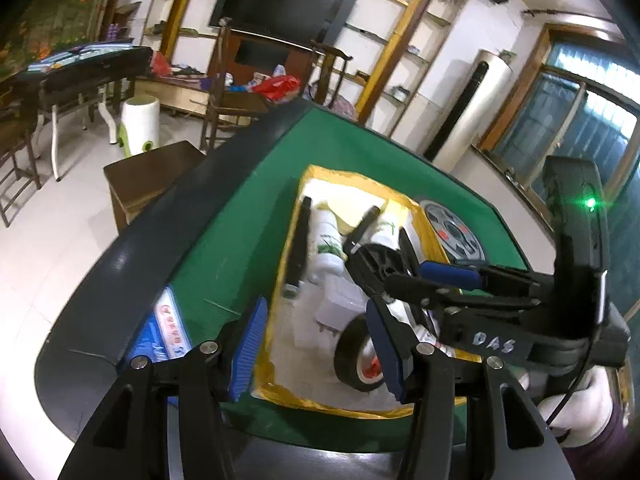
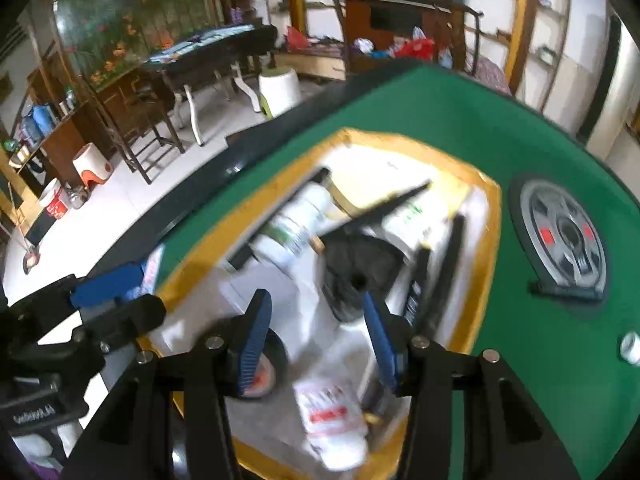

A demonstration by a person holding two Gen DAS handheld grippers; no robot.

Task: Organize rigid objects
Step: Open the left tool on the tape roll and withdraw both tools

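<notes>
Both grippers are hovering over the yellow-rimmed tray (image 1: pixel 288 220) on the green table (image 1: pixel 240 208). Left gripper (image 1: pixel 316 344): jaws standing apart, gripping nothing. Right gripper (image 2: pixel 316 340): jaws apart, empty. White bottles (image 1: pixel 328 240), tape roll (image 1: pixel 356 356) and black clip (image 1: pixel 374 268) are lying inside the tray; blue box (image 1: pixel 168 332) is sitting beside it

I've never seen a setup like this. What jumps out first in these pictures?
A yellow-rimmed white box crammed with white bottles, a roll of black tape and dark tools sits mid-way across a green felt table. Two blue-padded grippers, left and right, hang over it, empty.
</notes>
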